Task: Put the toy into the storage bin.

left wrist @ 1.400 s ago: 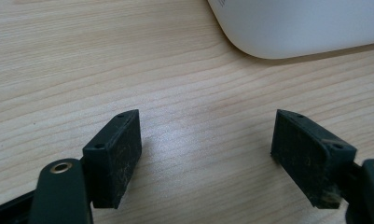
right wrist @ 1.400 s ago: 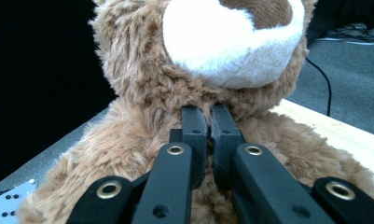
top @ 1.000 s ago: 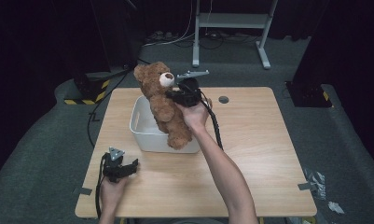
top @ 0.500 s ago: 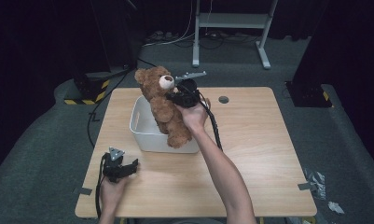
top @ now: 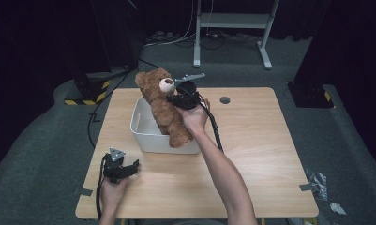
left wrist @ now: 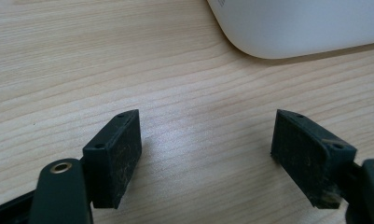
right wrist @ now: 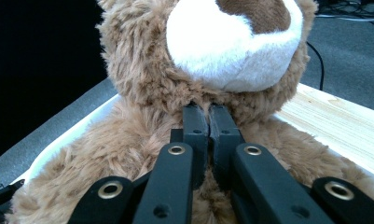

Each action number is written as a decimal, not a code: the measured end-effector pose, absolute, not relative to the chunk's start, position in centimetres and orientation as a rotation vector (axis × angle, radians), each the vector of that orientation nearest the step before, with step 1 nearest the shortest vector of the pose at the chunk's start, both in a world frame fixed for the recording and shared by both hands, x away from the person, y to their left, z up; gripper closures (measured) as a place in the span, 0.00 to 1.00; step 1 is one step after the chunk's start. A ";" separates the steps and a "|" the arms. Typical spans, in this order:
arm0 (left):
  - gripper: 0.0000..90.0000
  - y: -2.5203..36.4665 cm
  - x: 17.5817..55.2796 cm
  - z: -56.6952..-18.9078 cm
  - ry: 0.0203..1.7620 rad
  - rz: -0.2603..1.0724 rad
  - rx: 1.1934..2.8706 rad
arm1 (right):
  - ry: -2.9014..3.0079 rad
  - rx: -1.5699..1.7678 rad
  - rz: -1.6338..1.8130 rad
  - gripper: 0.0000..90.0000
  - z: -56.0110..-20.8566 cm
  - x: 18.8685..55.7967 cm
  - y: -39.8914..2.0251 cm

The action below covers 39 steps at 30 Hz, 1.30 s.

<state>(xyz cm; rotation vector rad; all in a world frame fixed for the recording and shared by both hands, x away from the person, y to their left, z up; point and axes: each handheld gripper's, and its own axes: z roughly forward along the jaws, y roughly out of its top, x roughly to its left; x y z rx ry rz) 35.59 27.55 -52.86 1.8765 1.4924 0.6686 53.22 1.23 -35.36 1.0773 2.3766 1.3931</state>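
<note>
A brown teddy bear (top: 164, 110) with a white muzzle stands upright in the white tub (top: 141, 129), its feet at the tub's front right corner. My right gripper (top: 175, 97) is shut on the fur at the bear's neck, just under the muzzle (right wrist: 231, 46); in the right gripper view the two jaws meet with fur pinched between the fingertips (right wrist: 211, 122). My left gripper (top: 129, 168) rests low on the table near the front left edge, jaws wide apart with bare wood between them (left wrist: 207, 154).
The wooden table (top: 265, 154) has free surface right of the tub and along the front. A round grommet hole (top: 224, 100) sits near the back edge. The tub's rounded corner (left wrist: 287, 32) lies just ahead of the left gripper. Dark floor, cables and a metal stand surround the table.
The bear and my right gripper shifted only slightly in the tub. The left gripper stayed where it was.
</note>
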 end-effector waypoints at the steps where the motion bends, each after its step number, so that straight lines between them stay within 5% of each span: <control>1: 0.27 27.6 35.6 -52.9 1.492 0.668 1.877 | 2.378 1.076 1.393 0.97 -35.4 53.2 1.2; 39: 0.27 27.5 35.6 -52.9 1.492 0.668 1.877 | 2.486 1.025 1.312 0.96 -35.9 52.9 0.0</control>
